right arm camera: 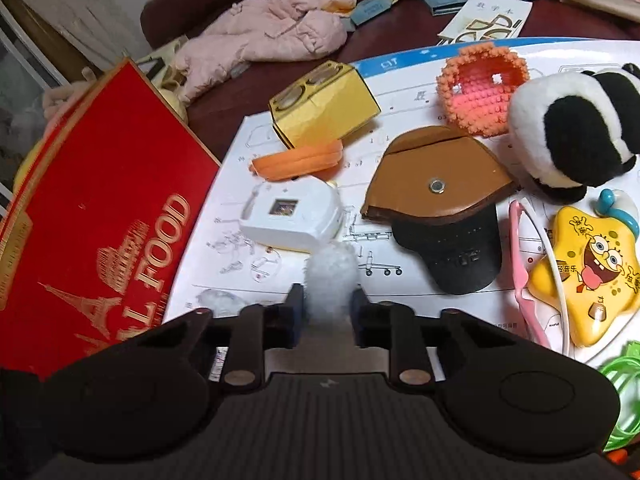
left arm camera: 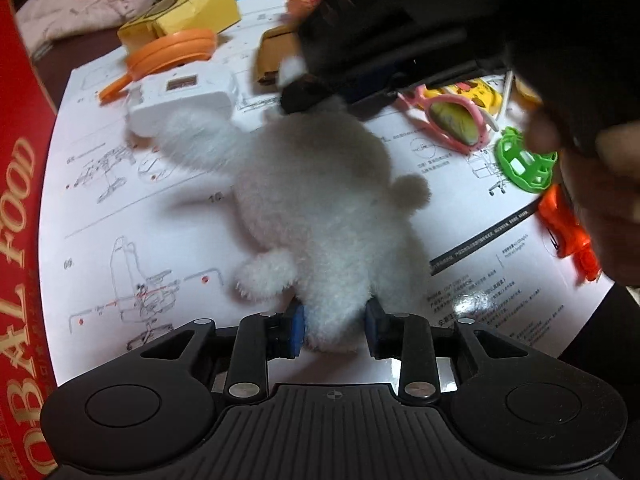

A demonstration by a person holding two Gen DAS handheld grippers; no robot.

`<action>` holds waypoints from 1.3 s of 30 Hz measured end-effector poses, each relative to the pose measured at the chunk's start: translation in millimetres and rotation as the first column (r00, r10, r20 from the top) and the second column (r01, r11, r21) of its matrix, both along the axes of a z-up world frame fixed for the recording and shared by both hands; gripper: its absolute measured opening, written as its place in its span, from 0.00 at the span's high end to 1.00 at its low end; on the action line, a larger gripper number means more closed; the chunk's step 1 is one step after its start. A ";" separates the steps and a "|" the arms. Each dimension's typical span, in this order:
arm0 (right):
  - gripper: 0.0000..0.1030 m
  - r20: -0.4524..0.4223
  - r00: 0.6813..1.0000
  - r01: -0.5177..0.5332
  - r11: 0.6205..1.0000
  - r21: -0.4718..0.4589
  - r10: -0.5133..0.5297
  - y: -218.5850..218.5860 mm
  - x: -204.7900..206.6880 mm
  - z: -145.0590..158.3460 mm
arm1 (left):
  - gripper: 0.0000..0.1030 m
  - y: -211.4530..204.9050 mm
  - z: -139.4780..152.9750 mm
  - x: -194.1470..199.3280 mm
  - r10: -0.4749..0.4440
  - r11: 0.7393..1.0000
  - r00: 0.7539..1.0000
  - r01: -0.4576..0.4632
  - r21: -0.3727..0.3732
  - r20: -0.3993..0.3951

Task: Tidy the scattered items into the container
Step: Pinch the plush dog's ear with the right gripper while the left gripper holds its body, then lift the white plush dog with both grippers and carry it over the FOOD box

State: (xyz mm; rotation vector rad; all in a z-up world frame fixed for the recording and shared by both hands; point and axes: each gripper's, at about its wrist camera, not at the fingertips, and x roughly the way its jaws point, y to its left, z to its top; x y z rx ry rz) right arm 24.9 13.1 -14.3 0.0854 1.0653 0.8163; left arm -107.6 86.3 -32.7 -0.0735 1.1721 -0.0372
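A white plush toy (left arm camera: 320, 200) lies on a white instruction sheet (left arm camera: 120, 208). My left gripper (left arm camera: 334, 326) is shut on its near end, blue pads pressing both sides. My right gripper (right arm camera: 326, 304) is shut on another fluffy white part of the plush (right arm camera: 330, 276); it shows from above in the left wrist view (left arm camera: 420, 40) over the toy's far end. The red box (right arm camera: 104, 208) marked FOOD stands at the left in both views (left arm camera: 20, 240).
On the sheet lie a white gadget (right arm camera: 292, 220), an orange lid (right arm camera: 300, 160), a yellow carton (right arm camera: 324, 104), a brown pouch (right arm camera: 436, 184), a panda plush (right arm camera: 576, 132), a SpongeBob star (right arm camera: 592, 272), pink glasses (left arm camera: 452, 120) and a green ring (left arm camera: 524, 160).
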 end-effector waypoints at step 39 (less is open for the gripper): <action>0.91 0.045 0.990 0.134 0.991 -0.024 -0.133 -62.4 -18.7 -6.2 | 0.71 -29.4 1.4 14.2 -0.028 0.988 0.999 0.030 0.151 -0.018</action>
